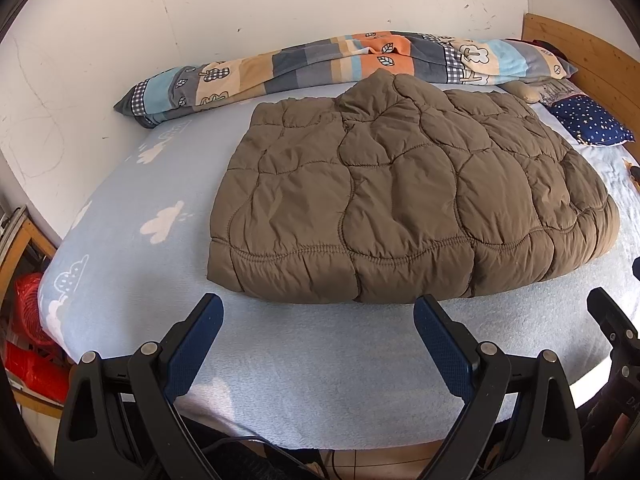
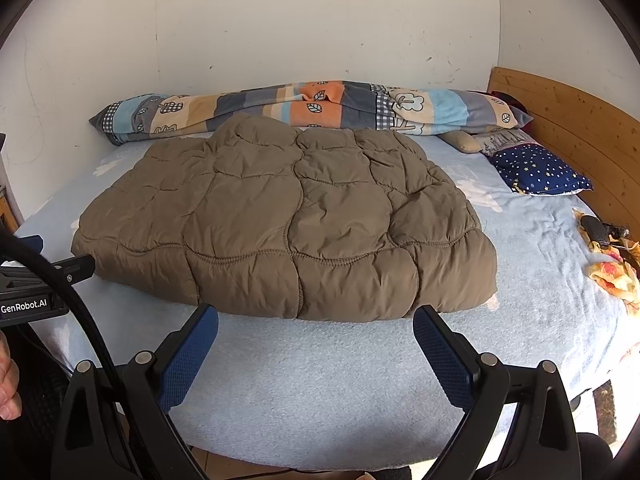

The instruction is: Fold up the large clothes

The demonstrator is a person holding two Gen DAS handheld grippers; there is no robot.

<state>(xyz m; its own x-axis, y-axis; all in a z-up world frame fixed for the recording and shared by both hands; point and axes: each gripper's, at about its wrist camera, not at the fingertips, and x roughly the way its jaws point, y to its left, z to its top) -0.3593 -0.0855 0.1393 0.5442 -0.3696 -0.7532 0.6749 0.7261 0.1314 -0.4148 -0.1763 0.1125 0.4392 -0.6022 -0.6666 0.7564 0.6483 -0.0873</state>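
Jacket: a brown quilted puffer jacket (image 1: 404,200) lies folded into a rough rectangle in the middle of the bed, hem edge toward the cameras, collar bump at 12 o'clock.
Bed: a light blue sheet with white clouds (image 1: 160,224) covers the mattress; the jacket rests directly on it.
Left gripper: the left gripper (image 1: 318,320) hovers at the near edge of the bed, at 6 o'clock from the jacket, jaws spread wide, nothing between the blue pads.
Right gripper: the right gripper (image 2: 316,322) is likewise spread wide and empty, its fingertips just short of the jacket's hem.
Rolled bedding: a patchwork blanket roll (image 2: 304,110) lies along the wall at 12 o'clock, touching the jacket's collar end.
Pillow: a navy star-print pillow (image 2: 540,174) sits at 2 o'clock, near the wooden headboard (image 2: 568,128).
Containers: red plastic baskets (image 1: 30,320) stand beside the bed at 9 o'clock; contents cannot be told.
Cloth: a crumpled floral cloth (image 2: 612,264) lies at 3 o'clock.
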